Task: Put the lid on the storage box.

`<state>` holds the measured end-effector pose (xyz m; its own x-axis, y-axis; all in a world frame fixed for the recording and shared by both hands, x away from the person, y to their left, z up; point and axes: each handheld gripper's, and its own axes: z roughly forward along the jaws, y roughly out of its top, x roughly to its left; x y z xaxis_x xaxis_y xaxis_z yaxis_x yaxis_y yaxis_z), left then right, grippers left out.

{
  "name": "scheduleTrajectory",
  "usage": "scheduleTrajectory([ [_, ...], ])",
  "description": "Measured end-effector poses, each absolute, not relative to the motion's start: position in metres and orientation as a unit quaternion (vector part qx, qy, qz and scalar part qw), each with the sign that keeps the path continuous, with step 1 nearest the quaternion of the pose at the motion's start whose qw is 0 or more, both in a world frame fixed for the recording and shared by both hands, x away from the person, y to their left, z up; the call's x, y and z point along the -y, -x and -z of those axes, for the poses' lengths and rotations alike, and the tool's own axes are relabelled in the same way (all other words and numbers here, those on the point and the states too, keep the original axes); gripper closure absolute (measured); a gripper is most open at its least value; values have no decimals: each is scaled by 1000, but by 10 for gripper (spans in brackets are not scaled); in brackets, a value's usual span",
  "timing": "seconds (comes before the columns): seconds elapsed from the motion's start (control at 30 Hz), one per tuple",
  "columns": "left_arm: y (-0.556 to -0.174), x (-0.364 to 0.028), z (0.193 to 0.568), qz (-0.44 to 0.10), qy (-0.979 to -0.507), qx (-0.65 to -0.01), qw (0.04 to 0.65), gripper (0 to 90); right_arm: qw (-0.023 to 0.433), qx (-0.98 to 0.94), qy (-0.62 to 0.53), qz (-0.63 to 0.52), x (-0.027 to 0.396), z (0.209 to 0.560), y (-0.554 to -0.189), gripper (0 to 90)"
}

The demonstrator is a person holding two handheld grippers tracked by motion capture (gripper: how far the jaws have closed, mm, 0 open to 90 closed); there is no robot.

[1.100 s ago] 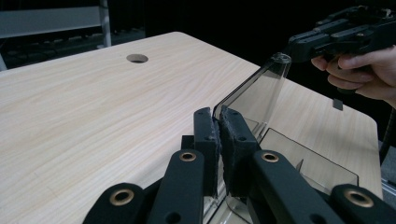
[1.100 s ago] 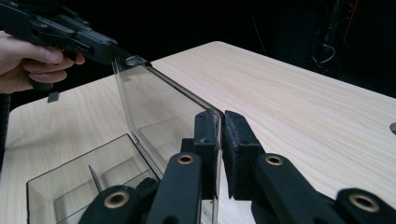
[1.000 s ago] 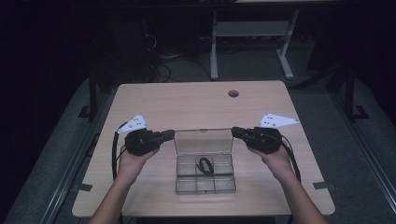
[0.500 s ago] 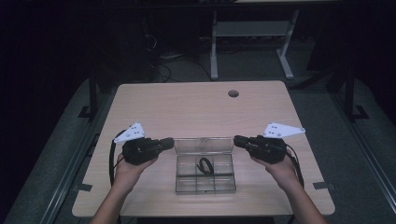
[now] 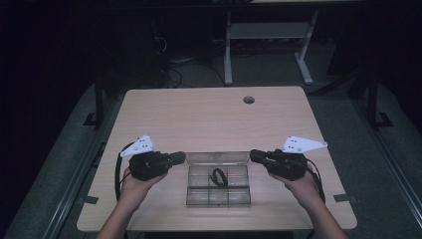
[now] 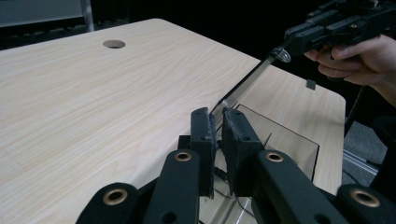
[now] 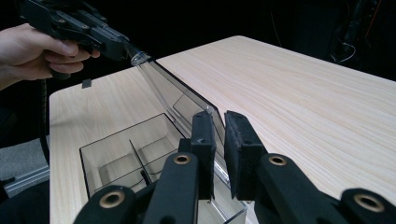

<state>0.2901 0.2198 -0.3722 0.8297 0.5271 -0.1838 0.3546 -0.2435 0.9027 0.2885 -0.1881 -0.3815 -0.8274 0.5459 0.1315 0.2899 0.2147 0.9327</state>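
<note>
The left gripper (image 5: pixel 178 158) has its two black jaws nearly together, pinching the left end of the clear lid (image 5: pixel 217 158); in the left gripper view the thin edge of the lid (image 6: pixel 243 86) runs up from between the pads (image 6: pixel 204 135) toward the other gripper. The right gripper (image 5: pixel 255 155) stands the same way, its jaws drawn close on the right end of the lid, and in the right gripper view the clear panel (image 7: pixel 175 95) passes between its pads (image 7: pixel 203 135).

The lid stands raised along the far side of a clear plastic box (image 5: pixel 218 184), which sits on the table (image 5: pixel 209 114) near the middle of the near edge. The box is split into small compartments, and a small dark ring (image 5: pixel 218 175) lies in one in the far row, about the middle.

Each gripper is held in a hand, the left hand (image 5: pixel 133 185) and the right hand (image 5: pixel 301 185), with the forearms coming in over the near edge. A grey three-cornered plate sits on top of each gripper, and a dark cable trails back from each.

Farther off, a round hole (image 5: pixel 249 99) is cut in the table toward the far right corner.
</note>
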Motion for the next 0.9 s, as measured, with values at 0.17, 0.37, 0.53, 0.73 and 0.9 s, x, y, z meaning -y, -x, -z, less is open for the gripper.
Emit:
scheduleTrajectory([
  [0.17,-280,-227,372,-80,-785,-280,547,850,110,-772,-271,-565,189,382,-287,817],
  [0.37,-276,-224,379,-60,-793,-275,540,897,112,-773,-270,-563,188,383,-286,817],
  [0.53,-281,-218,387,-50,-794,-275,539,897,112,-774,-268,-563,190,382,-281,810],
  [0.73,-282,-217,390,-50,-796,-275,536,896,110,-777,-261,-561,190,383,-277,811],
  [0.9,-284,-218,392,-48,-796,-276,536,897,106,-782,-258,-558,191,384,-274,812],
])
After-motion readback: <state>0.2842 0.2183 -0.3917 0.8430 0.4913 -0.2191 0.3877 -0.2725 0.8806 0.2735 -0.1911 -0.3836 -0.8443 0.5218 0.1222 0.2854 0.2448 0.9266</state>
